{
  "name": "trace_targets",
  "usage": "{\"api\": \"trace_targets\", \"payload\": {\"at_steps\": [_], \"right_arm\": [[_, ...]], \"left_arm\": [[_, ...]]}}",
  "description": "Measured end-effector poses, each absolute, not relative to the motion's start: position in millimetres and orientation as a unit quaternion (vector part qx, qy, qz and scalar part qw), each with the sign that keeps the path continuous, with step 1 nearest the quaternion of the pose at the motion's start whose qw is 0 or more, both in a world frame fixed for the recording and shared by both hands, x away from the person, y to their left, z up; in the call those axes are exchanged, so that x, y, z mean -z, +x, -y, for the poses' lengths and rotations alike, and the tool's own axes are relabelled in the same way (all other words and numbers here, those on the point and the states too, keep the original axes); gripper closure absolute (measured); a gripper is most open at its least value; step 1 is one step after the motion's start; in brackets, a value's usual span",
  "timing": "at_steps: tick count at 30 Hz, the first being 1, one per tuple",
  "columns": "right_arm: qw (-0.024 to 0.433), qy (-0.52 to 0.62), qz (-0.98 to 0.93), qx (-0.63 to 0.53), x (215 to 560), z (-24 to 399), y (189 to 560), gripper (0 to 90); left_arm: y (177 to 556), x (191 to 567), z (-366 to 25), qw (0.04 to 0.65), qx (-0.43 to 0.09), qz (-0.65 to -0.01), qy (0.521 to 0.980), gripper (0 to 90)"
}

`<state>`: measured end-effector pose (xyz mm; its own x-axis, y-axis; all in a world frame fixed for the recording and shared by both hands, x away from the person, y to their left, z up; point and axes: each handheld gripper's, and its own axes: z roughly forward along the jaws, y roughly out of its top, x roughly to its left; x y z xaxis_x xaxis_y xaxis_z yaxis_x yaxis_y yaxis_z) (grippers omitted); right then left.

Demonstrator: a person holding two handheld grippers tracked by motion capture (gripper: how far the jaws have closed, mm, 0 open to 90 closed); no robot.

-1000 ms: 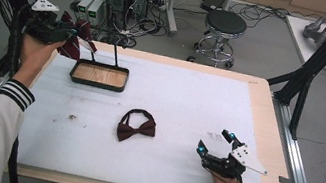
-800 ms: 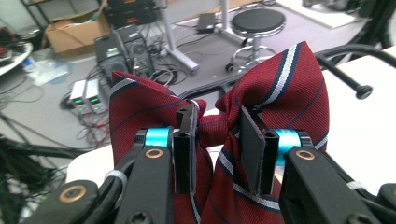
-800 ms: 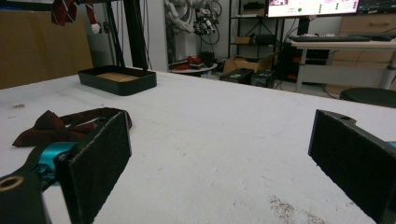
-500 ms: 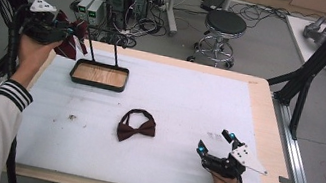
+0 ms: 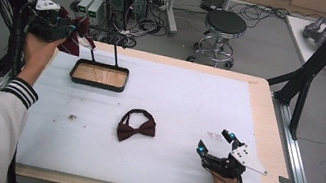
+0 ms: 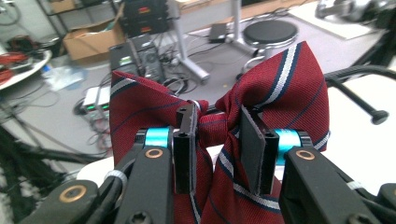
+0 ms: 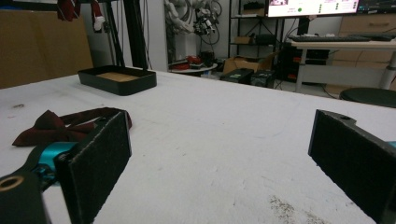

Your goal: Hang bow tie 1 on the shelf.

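My left gripper (image 5: 69, 33) is raised over the table's far left corner, shut on the knot of a red striped bow tie (image 5: 77, 42). In the left gripper view its jaws (image 6: 217, 123) pinch the middle of that striped bow tie (image 6: 280, 79), whose wings spread to both sides. A dark maroon bow tie (image 5: 137, 126) lies flat near the middle of the white mat; it also lies at the left in the right gripper view (image 7: 56, 125). My right gripper (image 5: 214, 142) rests on the mat at the front right, open, with nothing between its pads (image 7: 219, 154).
A black tray (image 5: 96, 83) with a wooden bottom sits at the far left of the mat, with two thin black rods rising behind it. White foam mat (image 5: 189, 101) covers most of the table. A stool (image 5: 225, 24) and computers stand on the floor beyond. A black frame post (image 5: 305, 81) stands at the right.
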<state>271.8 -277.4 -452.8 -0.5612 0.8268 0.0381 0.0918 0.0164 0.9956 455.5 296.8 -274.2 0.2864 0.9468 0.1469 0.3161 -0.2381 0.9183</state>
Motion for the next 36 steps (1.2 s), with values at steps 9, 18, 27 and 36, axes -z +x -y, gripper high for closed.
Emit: {"api": "trace_targets", "payload": {"at_steps": [9, 18, 27, 36], "right_arm": [[0.306, 0.355, -0.645, -0.603, 452.8, 277.3, 272.0, 5.0], [0.308, 0.355, -0.645, -0.603, 452.9, 277.0, 272.0, 5.0], [0.305, 0.358, -0.645, -0.602, 452.8, 276.4, 271.3, 5.0], [0.305, 0.357, -0.645, -0.602, 452.8, 276.5, 271.3, 5.0]], "left_arm": [[453.6, 278.1, -299.8, 0.375, -0.405, -0.461, 0.695, 68.1], [443.8, 287.1, -298.4, 0.364, -0.413, -0.448, 0.705, 68.1], [439.9, 284.7, -301.6, 0.368, -0.412, -0.446, 0.705, 68.1], [437.8, 289.9, -290.7, 0.364, -0.408, -0.430, 0.718, 68.1]]}}
